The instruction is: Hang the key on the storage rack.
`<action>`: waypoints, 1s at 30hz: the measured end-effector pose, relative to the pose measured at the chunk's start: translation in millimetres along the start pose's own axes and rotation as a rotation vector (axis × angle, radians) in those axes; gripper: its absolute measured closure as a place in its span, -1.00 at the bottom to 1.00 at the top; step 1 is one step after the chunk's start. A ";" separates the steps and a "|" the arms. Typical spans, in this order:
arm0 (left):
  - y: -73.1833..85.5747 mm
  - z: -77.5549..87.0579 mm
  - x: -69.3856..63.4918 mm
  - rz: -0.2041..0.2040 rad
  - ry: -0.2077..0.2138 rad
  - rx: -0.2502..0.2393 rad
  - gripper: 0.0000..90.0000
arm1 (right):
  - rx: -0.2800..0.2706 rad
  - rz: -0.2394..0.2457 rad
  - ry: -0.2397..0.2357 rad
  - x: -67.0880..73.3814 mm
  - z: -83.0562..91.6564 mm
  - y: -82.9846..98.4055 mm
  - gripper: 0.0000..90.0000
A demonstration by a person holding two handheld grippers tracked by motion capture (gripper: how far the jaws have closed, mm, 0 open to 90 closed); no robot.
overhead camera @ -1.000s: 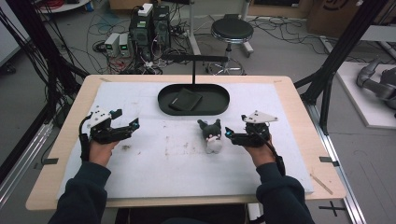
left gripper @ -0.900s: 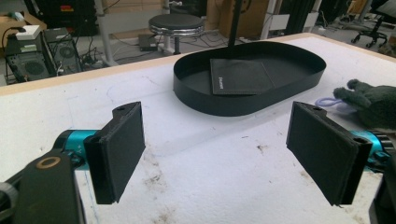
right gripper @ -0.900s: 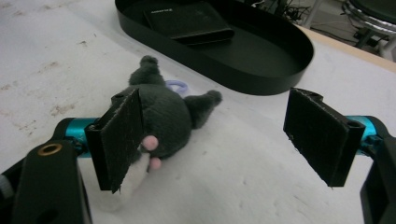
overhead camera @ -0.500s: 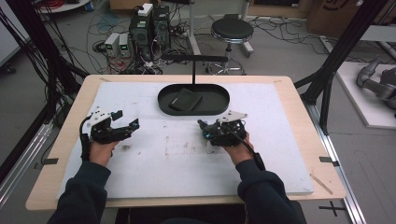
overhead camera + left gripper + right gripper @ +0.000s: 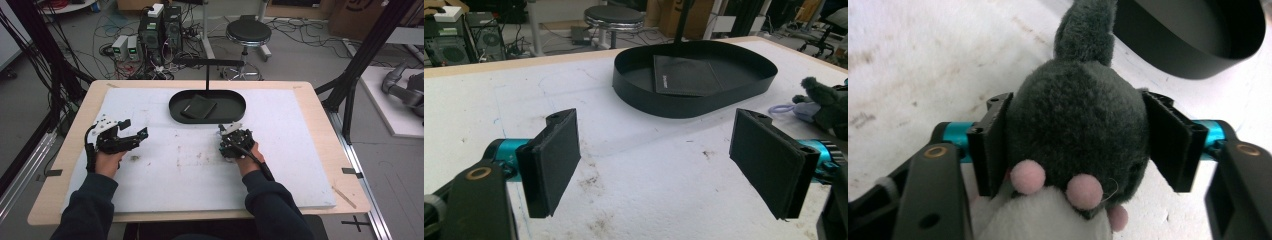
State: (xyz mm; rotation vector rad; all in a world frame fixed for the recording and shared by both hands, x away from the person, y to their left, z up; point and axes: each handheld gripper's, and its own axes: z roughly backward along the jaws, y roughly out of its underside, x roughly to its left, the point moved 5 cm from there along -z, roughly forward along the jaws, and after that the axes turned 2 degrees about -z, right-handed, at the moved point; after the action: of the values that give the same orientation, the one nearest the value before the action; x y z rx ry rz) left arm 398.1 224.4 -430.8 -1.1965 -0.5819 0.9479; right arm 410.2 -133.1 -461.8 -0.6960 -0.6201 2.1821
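Plush toy (image 5: pixel 1075 130), dark grey with pink dots and a white patch, sits squeezed between the black pads of my right gripper (image 5: pixel 1078 137). I can see both pads pressing into its fur in the right gripper view, one on each flank, and the jaws have just been closing onto it. From the high view the right gripper (image 5: pixel 233 142) stands on the white mat (image 5: pixel 300 150) just near of the black tray (image 5: pixel 207 106), a little right of the table's middle, with the toy hidden under the tool and my hand there. In the left gripper view the toy (image 5: pixel 824 102) shows at the far right edge, with a pale lilac loop lying on the mat beside it.

My left gripper (image 5: pixel 664 165) is wide open with nothing between the pads; through the gap I see bare, scuffed mat. In the high view the left gripper (image 5: pixel 132 135) hovers near the left side of the mat, well apart from the toy and from the tray.

The tray lies on the far middle of the mat, oval and low-walled, and a flat dark square pad (image 5: pixel 198 107) rests inside it toward its left half. A thin black stand (image 5: pixel 207 70) rises behind the tray. The wooden table (image 5: pixel 320 100) edges the mat all round.
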 end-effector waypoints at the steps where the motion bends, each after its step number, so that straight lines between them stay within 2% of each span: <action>1: 0.2 0.1 0.3 0.001 0.000 0.002 -0.55 | -0.002 -0.007 -0.008 -2.5 0.3 0.4 -0.19; 5: 0.6 0.1 1.4 0.003 -0.004 0.004 -0.54 | -0.012 -0.023 -0.070 -9.1 2.9 1.8 -0.14; 7: 0.9 0.1 1.8 0.004 -0.002 0.006 -0.54 | -0.027 -0.038 -0.117 -12.5 5.6 2.0 -0.13; 10: 1.4 0.0 2.6 0.014 0.000 0.004 -0.54 | -0.054 -0.031 -0.158 -19.6 12.1 0.3 -0.13; 14: 2.1 -0.2 3.5 0.028 0.004 0.006 -0.53 | -0.068 -0.008 -0.174 -30.8 24.2 -7.3 -0.13; 18: 1.8 -0.1 4.1 0.027 0.005 0.002 -0.53 | -0.107 -0.018 -0.173 -46.4 41.0 -21.2 -0.14; 23: 1.1 0.3 3.7 0.022 0.005 -0.006 -0.53 | -0.155 -0.027 -0.139 -69.3 57.0 -39.7 -0.14; 30: 0.9 0.0 3.5 0.023 0.009 -0.009 -0.53 | -0.193 -0.047 -0.073 -100.4 64.1 -67.7 -0.14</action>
State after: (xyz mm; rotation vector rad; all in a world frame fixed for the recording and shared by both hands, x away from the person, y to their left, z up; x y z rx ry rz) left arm 399.5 227.5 -431.9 -1.2175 -0.5664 0.9596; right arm 460.6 -183.2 -344.6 -0.6957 -0.8855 2.1305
